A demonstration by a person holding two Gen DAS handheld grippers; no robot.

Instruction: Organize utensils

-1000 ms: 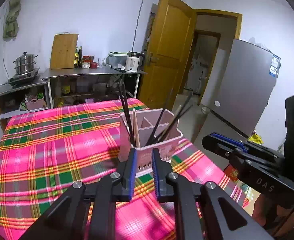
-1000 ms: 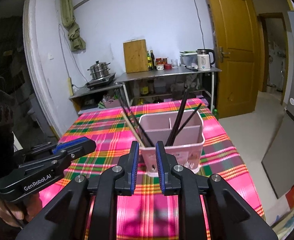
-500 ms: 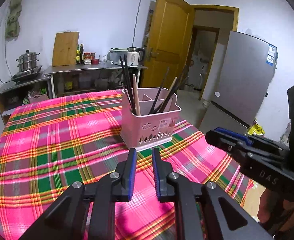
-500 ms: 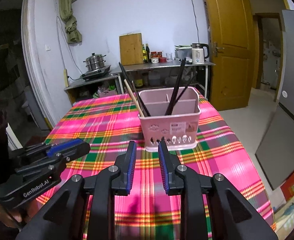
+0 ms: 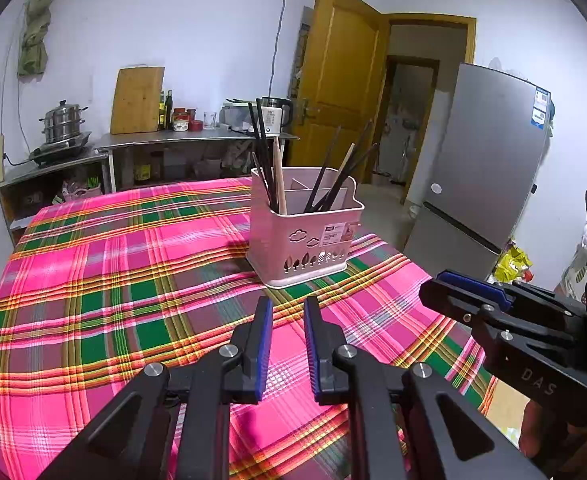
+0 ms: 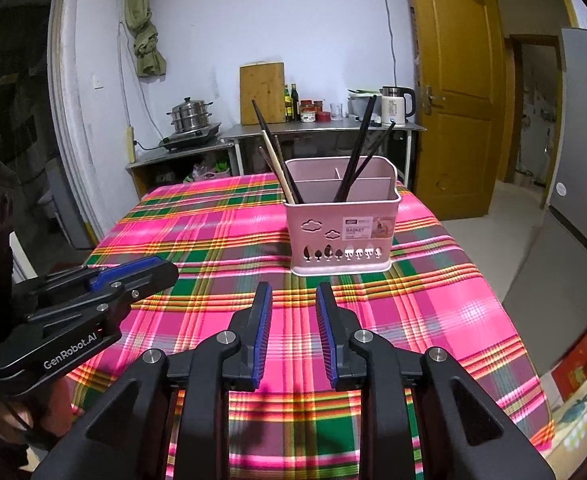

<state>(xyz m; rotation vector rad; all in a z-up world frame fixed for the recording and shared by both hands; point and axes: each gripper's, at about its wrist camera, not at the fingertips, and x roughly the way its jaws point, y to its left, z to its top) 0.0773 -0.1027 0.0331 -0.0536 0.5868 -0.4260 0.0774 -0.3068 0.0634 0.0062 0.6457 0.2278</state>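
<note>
A pink utensil basket [image 5: 305, 232] stands upright on the plaid tablecloth [image 5: 113, 280]; it also shows in the right wrist view [image 6: 341, 228]. Several dark and wooden chopsticks [image 5: 271, 172] lean in its compartments, also visible in the right wrist view [image 6: 281, 168]. My left gripper [image 5: 285, 312] is open with a narrow gap, empty, a short way in front of the basket. My right gripper [image 6: 293, 300] is open, empty, in front of the basket. Each gripper shows beside the other: the right one in the left wrist view [image 5: 493, 320], the left one in the right wrist view [image 6: 93, 300].
A steel counter [image 5: 193, 140] with a kettle, bottles, cutting board and steamer pot stands behind the table. A wooden door [image 5: 341, 92] and grey fridge [image 5: 485, 168] are at the right. The table's right edge [image 6: 513, 320] drops to the floor.
Both grippers have pulled back from the basket and lowered toward the cloth; the basket now sits farther away. The right gripper's jaws have opened slightly wider.
</note>
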